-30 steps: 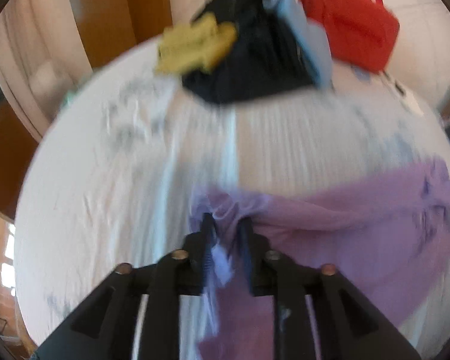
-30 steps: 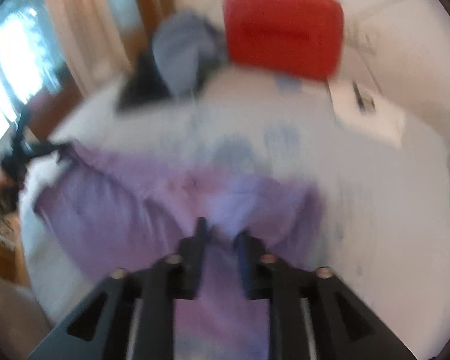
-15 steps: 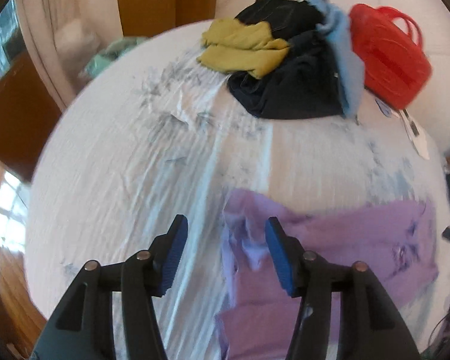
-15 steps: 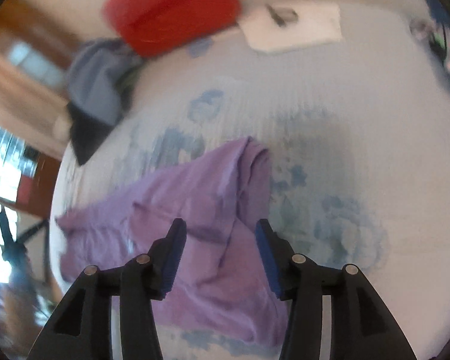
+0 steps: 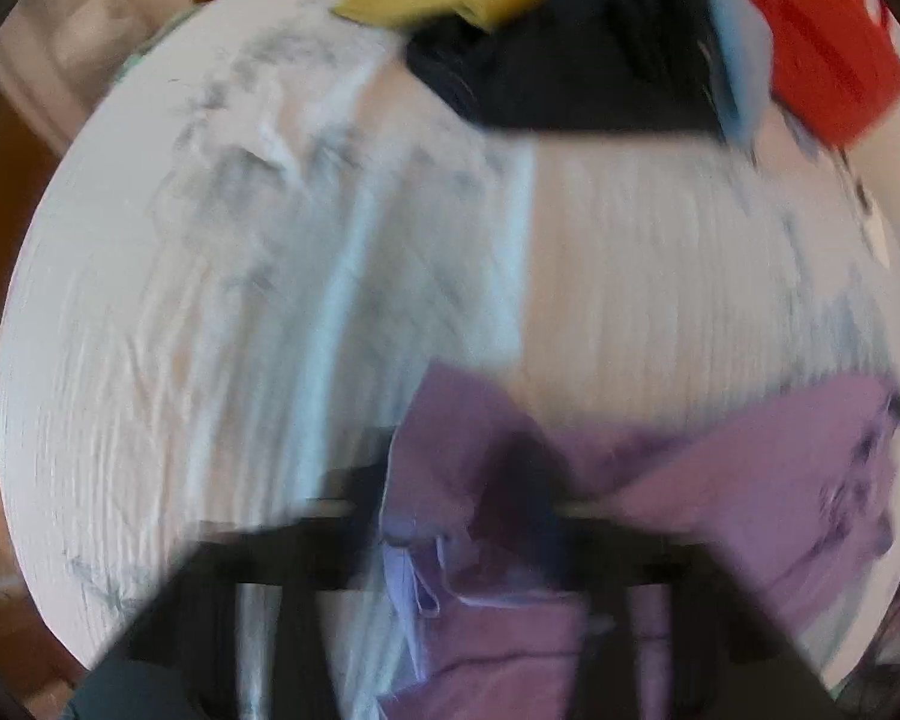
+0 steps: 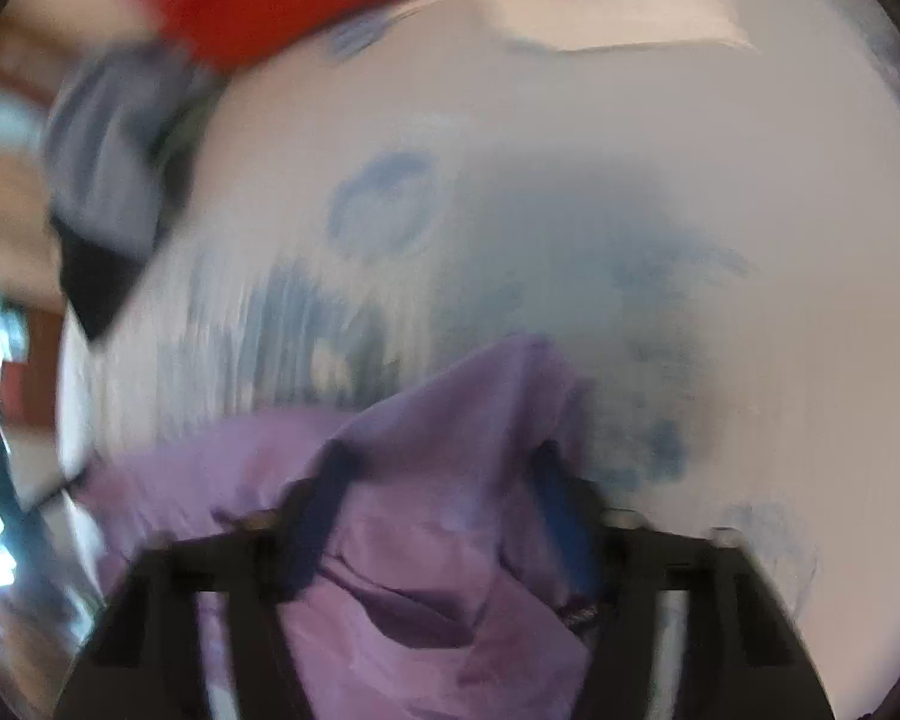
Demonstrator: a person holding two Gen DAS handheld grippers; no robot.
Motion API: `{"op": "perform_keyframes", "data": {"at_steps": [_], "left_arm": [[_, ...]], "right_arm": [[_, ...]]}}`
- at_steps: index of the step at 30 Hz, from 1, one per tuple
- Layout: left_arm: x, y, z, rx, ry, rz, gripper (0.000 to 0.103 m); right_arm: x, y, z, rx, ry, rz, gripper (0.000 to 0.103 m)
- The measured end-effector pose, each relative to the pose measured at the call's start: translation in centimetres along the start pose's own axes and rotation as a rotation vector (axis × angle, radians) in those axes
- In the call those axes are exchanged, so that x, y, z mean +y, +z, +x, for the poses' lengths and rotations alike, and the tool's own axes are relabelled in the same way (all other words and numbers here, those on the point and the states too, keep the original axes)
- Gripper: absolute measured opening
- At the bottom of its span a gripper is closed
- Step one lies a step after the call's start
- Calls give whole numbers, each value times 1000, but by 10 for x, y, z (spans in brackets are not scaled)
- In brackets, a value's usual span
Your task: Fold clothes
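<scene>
Red bag (image 5: 822, 42) & dark clothes pile (image 5: 576, 54) sitting behind. Purple garment (image 5: 750, 498) lying crumpled on sheet (image 5: 180, 330); left gripper (image 5: 462, 516) pinching it, right gripper (image 6: 444, 516) closing w/ it between jaws.

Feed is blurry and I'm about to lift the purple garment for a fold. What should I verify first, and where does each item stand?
1. Left tool gripping garment: ok, shut with cloth between its fingers.
2. Right tool gripping: not ok, jaws closing, cloth between them but not yet pinched.
3. Garment lying flat: not ok, bunched and creased near both tools.
4. Room to fold: ok, bare sheet lies between garment and pile.
5. Which edge or corner each tool has: cannot tell, too blurred.
</scene>
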State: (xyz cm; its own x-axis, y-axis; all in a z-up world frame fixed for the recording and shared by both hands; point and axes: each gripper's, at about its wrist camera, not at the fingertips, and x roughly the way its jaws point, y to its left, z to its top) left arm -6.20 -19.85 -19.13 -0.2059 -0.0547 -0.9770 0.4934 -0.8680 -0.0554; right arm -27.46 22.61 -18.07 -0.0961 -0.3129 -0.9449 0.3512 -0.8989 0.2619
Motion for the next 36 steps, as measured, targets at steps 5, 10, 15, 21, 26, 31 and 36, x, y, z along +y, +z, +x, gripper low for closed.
{"op": "perform_keyframes", "data": {"at_steps": [5,10,15,21,26,31,36], "left_arm": [[8,-7,-28,-225,116,-103,11],[42,-12,-45,-265,-74,-276,60],[49,-26,-67,-263,-69,-226,63],[54,-32,-60,-207,-55,-201,63],[42,-29,-49,-182,-68,-194,63],[31,-18,-37,-164,-21,-194,63],[13,-20,-20,-126,-6,-158,30]], "right_arm": [[-1,16,-23,-145,-366,-114,9],[-31,8,-44,-169,-166,7,25],[-18,-32,-56,-170,-16,-29,63],[-7,-57,-53,-153,12,-21,68],[-3,-63,-54,-143,33,-22,83],[13,-58,-50,-124,66,-62,83],[30,-54,-31,-85,72,-105,83]]}}
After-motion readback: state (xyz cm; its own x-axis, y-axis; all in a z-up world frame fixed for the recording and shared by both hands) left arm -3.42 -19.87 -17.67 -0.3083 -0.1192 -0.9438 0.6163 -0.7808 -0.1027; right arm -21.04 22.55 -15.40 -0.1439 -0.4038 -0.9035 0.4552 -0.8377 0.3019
